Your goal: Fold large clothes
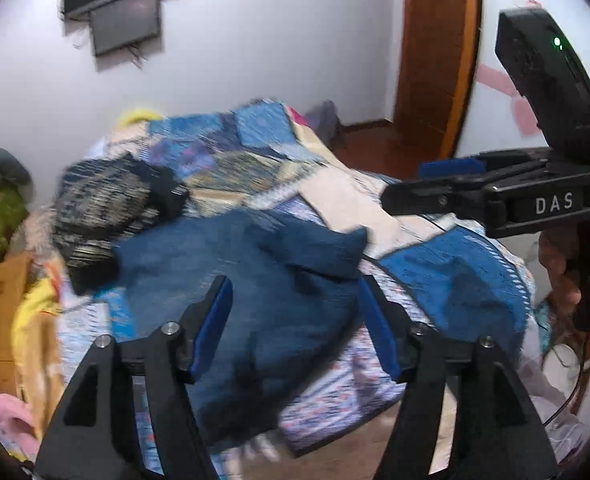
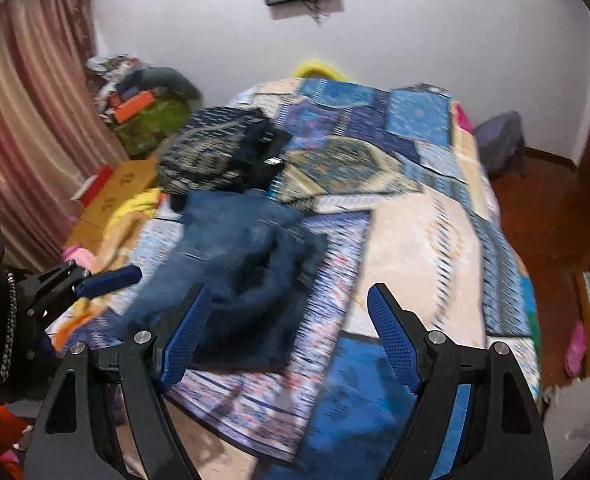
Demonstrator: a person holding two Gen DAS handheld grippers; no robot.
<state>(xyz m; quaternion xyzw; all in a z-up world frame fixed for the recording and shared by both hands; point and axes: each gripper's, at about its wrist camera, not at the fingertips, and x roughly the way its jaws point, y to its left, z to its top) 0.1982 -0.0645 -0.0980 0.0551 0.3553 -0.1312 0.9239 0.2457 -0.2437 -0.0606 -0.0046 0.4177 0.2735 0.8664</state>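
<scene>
Denim, a rumpled dark-blue garment [image 2: 239, 264], lies bunched on the patchwork-quilted bed [image 2: 415, 240] beside a folded dark patterned cloth [image 2: 211, 152], while the left gripper [image 1: 295, 320] and right gripper [image 2: 291, 336] both hover over it released, nothing between their blue pads.

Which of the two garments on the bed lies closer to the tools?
The plain blue denim garment, crumpled at the near end of the bed just ahead of both open tools. The dark patterned garment lies behind it, farther up the patchwork bedspread.
</scene>
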